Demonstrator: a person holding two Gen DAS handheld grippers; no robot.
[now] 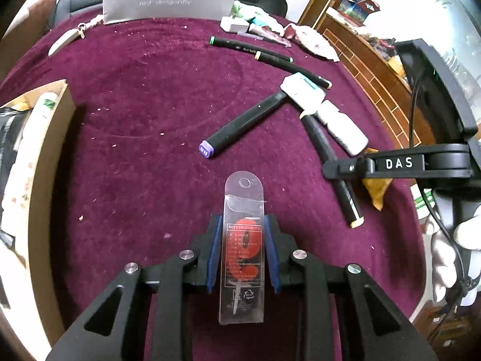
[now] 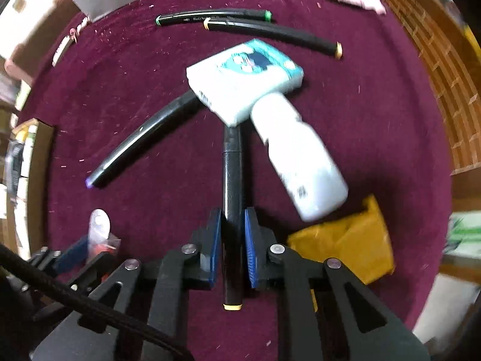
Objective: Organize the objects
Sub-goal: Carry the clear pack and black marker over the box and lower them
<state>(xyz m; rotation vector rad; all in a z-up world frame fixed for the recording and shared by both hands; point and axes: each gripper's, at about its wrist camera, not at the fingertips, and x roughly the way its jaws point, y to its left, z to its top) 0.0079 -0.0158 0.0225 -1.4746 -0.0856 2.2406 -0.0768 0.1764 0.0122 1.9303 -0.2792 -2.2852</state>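
My left gripper [image 1: 243, 225] is shut on a clear plastic packet [image 1: 244, 207] with a red label, held over the maroon cloth [image 1: 144, 138]. My right gripper [image 2: 233, 219] is shut on a black marker [image 2: 232, 180] with a cream end cap; its far end lies under a white tissue pack [image 2: 243, 81]. A white bottle [image 2: 303, 162] lies beside that marker. A purple-capped marker [image 1: 240, 123] lies in the middle. Two more black markers [image 2: 216, 16] lie further back. The right gripper shows at the right of the left wrist view [image 1: 333, 171].
A cardboard box [image 1: 45, 138] with items inside stands at the left edge. A grey card [image 1: 168, 3] leans at the back. A yellow packet [image 2: 345, 240] lies at the right. Small clutter [image 1: 258, 25] sits at the back right. A wooden cabinet [image 1: 372, 69] stands beyond the table.
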